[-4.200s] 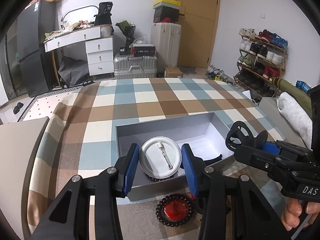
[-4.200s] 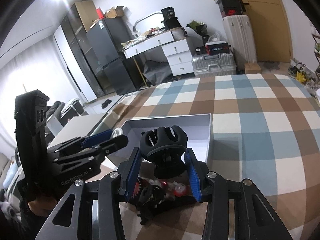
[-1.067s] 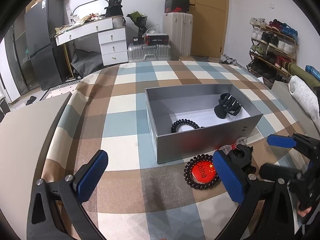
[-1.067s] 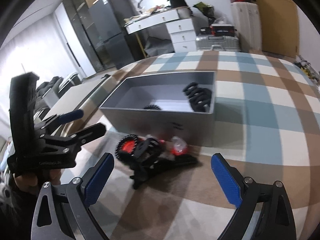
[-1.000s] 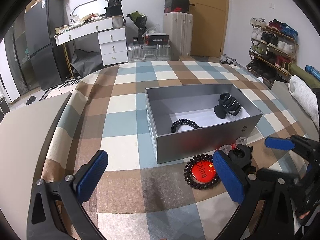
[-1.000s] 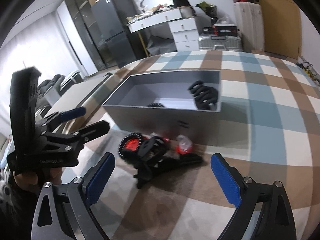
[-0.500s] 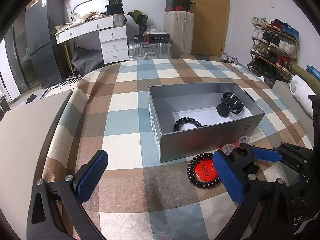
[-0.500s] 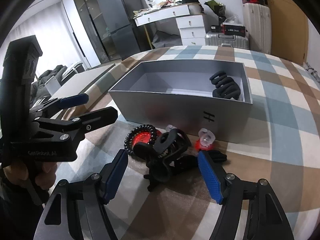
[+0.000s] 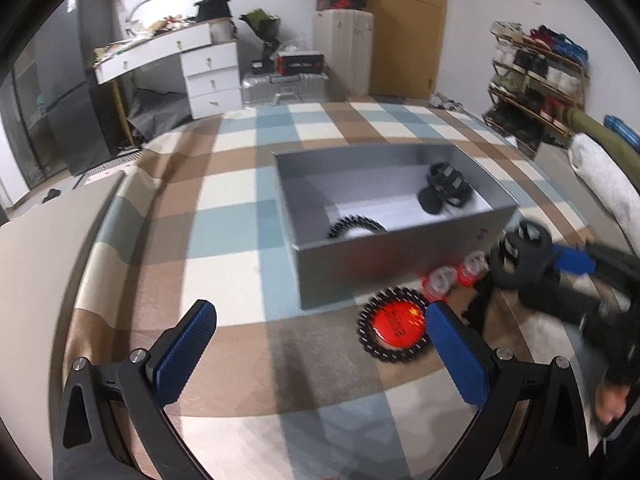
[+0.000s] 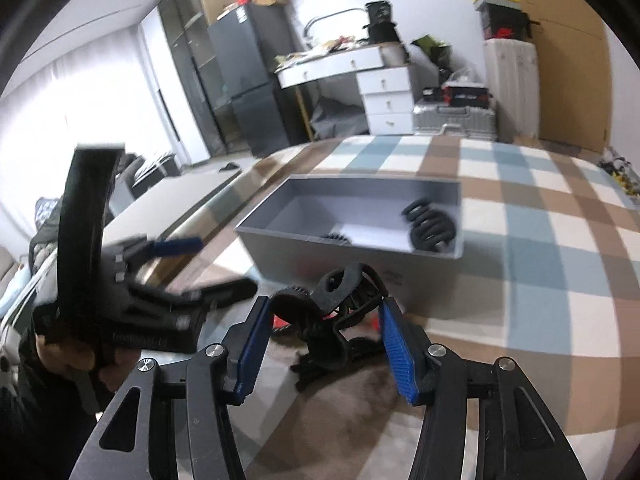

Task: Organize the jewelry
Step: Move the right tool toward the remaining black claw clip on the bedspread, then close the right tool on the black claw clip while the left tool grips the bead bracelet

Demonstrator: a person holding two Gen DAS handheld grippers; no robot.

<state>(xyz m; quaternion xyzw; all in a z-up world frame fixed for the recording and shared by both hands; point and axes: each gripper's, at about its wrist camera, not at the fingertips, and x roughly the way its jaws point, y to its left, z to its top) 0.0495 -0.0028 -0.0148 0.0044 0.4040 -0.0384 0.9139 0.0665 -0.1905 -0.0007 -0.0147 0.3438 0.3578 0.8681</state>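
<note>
Two hand-held grippers over a checked brown, blue and cream cloth on a desk. Right hand-held gripper with blue pads just closing, now pressed on either side of a black plastic claw hair clip, likely to lift it into the box. Claw clip seemingly standing up between the pads, curved teeth uppermost and tilted away toward the box, long axis roughly across the gap from pad to pad; exact contact on the far side hard to judge through blur. Directly ahead of that gripper, an open grey rectangular cardboard box, long side facing it, already holding a second black claw clip at its right end and a black beaded bracelet near the front wall. Left hand-held gripper spread wide and empty, hovering, apparently waiting. Just ahead of its right pad, a red round badge ringed by black beads, lying flat beside the box's front wall, probably next to be sorted.
</note>
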